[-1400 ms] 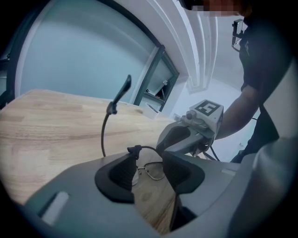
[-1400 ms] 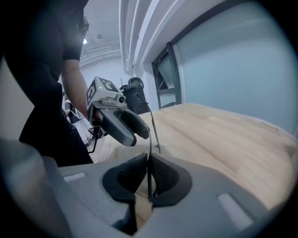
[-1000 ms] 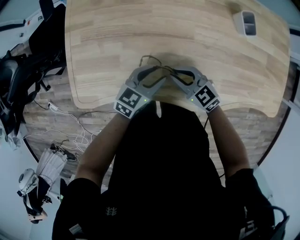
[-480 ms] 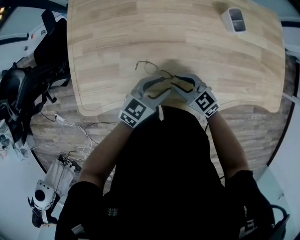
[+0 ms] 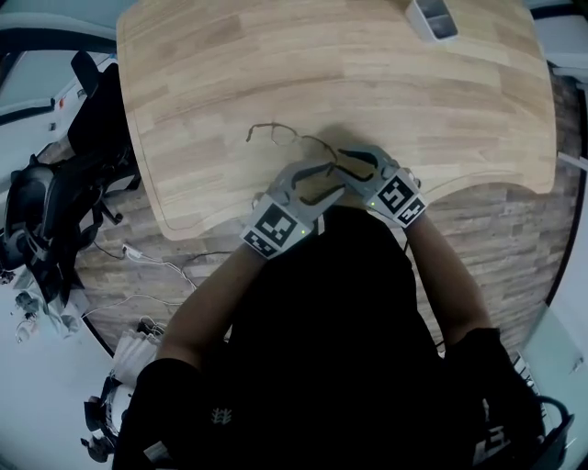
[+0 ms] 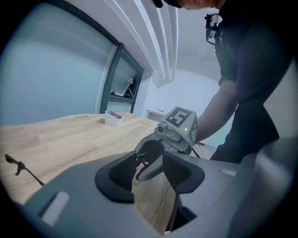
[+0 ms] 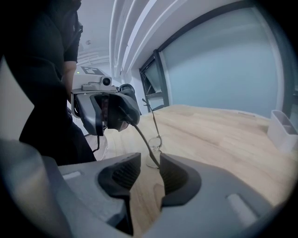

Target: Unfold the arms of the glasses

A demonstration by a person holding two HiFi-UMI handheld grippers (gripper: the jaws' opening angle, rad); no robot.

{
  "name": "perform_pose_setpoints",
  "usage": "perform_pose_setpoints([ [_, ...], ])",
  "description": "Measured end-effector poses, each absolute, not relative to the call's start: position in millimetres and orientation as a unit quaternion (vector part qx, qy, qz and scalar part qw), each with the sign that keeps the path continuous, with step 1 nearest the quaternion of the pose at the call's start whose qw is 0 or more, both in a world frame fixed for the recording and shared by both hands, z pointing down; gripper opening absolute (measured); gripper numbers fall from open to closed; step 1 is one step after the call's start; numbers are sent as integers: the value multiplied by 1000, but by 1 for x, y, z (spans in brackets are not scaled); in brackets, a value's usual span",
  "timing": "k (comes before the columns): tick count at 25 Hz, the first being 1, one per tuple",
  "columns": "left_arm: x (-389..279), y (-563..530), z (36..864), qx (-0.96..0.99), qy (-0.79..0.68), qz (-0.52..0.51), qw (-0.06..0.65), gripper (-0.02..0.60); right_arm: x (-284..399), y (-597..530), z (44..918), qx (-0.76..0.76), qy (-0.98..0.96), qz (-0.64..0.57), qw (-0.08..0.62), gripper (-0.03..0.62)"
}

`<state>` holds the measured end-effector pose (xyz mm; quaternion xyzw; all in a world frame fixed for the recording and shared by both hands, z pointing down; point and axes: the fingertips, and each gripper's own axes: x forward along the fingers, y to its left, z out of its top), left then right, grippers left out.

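Note:
Thin wire-framed glasses (image 5: 273, 134) lie on the wooden table (image 5: 230, 73), one arm running back toward my grippers. In the right gripper view the lenses (image 7: 154, 141) rest on the wood. A dark arm (image 7: 142, 137) slants down between my right gripper's (image 7: 145, 175) jaws. Those jaws are opening; the arm leans on the right pad with a gap on the other side. My left gripper (image 5: 310, 181) sits close beside the right gripper (image 5: 354, 163), tips almost meeting. The left gripper (image 6: 150, 173) is open with nothing pressed between its pads. A glasses tip (image 6: 16, 165) shows at the far left.
A small white box (image 5: 432, 18) stands at the table's far right corner, also seen as the white box (image 6: 113, 118) and the white box (image 7: 281, 130). A black chair (image 5: 64, 184) and loose cables (image 5: 156, 266) are on the floor left of the table.
My left gripper has swung in closer to the right one. The right jaws have widened around the glasses arm. The head view has shifted, so the table sits higher in it.

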<state>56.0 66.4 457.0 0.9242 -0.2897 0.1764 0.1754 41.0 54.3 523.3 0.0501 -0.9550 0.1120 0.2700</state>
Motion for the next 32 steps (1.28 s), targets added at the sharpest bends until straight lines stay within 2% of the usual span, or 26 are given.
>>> perform_pose_setpoints([
  [9, 49, 80, 444, 927, -282, 186, 162, 187, 63, 58, 512, 68, -954, 104, 274, 117],
  [13, 21, 79, 422, 920, -319, 173, 148, 187, 79, 46, 475, 107, -961, 94, 237, 117],
  [17, -11, 68, 399, 905, -376, 136, 143, 121, 82, 21, 416, 181, -964, 118, 154, 106],
  [20, -33, 58, 392, 889, -415, 143, 130, 76, 74, 7, 390, 205, -962, 134, 119, 97],
  [26, -62, 42, 378, 859, -478, 147, 106, 12, 64, -9, 373, 233, -959, 129, 98, 34],
  [32, -85, 37, 373, 837, -521, 139, 96, 8, 57, -12, 361, 225, -961, 127, 104, 3],
])
